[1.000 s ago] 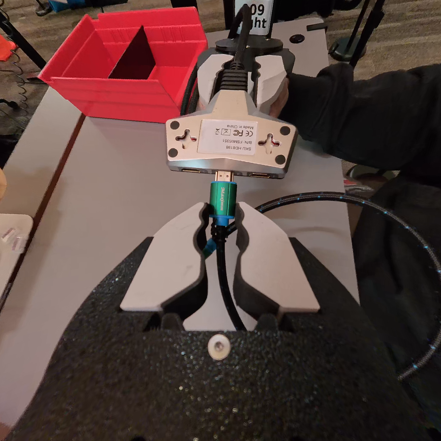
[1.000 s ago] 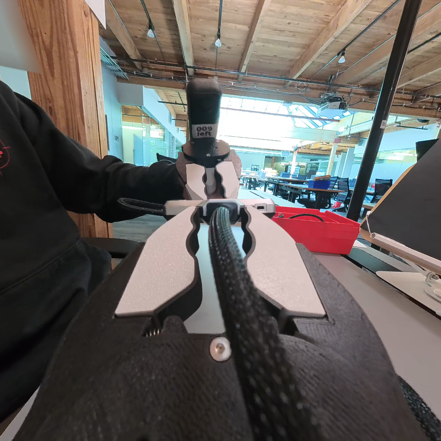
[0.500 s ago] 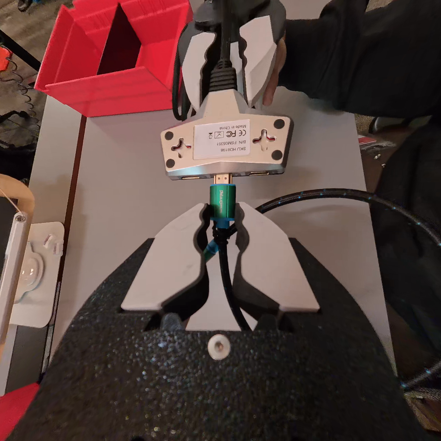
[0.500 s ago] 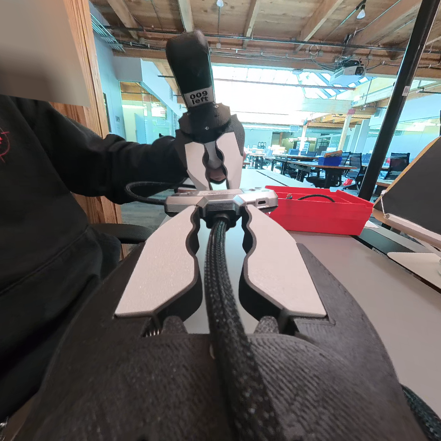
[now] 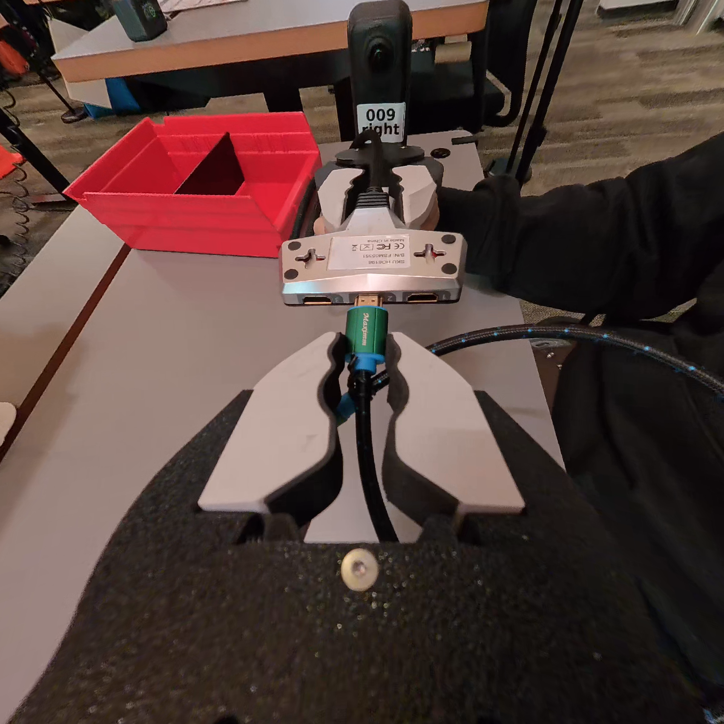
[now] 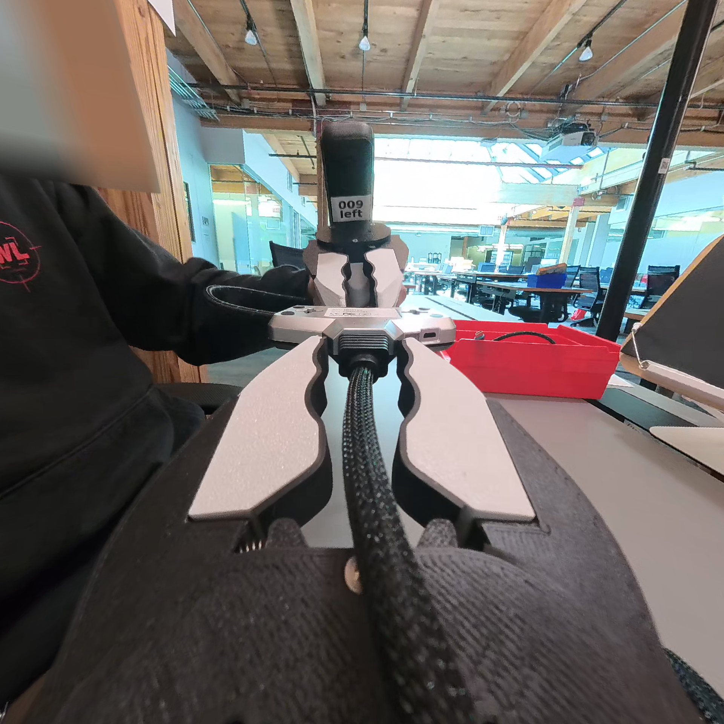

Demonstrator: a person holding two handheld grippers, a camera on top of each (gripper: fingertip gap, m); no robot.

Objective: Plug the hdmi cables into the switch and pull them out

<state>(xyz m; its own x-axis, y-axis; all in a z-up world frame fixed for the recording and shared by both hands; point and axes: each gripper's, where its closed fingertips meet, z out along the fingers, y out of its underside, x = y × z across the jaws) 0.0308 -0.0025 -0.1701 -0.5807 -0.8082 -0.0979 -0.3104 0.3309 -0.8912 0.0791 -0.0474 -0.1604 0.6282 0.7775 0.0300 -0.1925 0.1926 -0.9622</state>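
**Two cameras looking at each other**

The left wrist camera sits on the left gripper. It looks down and forward toward 12 o'clock, close over the desk. The right wrist camera sits low on the right gripper and looks back the other way. Both see the switch up close, and the red bin.

The gold tip of the green HDMI plug sits at the silver switch; its depth cannot be judged. The braided cable runs off the right edge.
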